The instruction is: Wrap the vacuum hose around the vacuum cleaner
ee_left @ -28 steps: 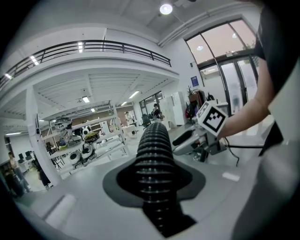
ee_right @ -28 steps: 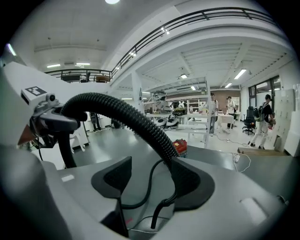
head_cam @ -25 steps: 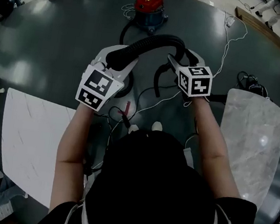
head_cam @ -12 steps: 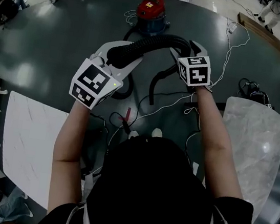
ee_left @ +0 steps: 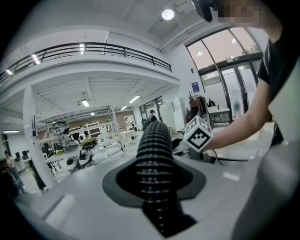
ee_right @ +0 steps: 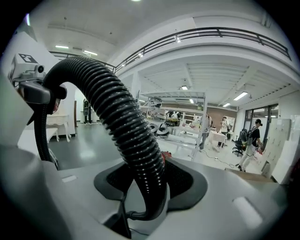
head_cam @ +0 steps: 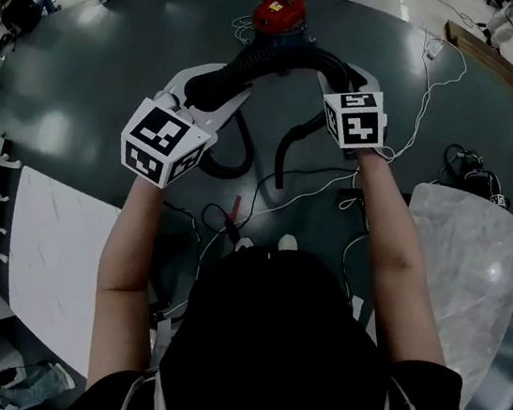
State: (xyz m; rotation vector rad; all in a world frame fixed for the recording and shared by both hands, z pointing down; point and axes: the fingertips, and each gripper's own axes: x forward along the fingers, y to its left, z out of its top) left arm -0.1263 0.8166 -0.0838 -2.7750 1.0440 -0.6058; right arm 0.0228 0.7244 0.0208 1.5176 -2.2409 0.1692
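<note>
floor [head_cam: 84, 80] dark grey, glossy | marble slabs -- left slab [head_cam: 49, 265], right slab [head_cam: 467, 257], both flat | white cable [head_cam: 426, 95] trailing near right slab | black cable bundle [head_cam: 466, 162] beside right slab's top edge | wooden board [head_cam: 482, 51] top right | balcony railing [ee_left: 93, 47] | shelving rack [ee_left: 70, 145] | standing person [ee_right: 253, 140] -- far off
</note>
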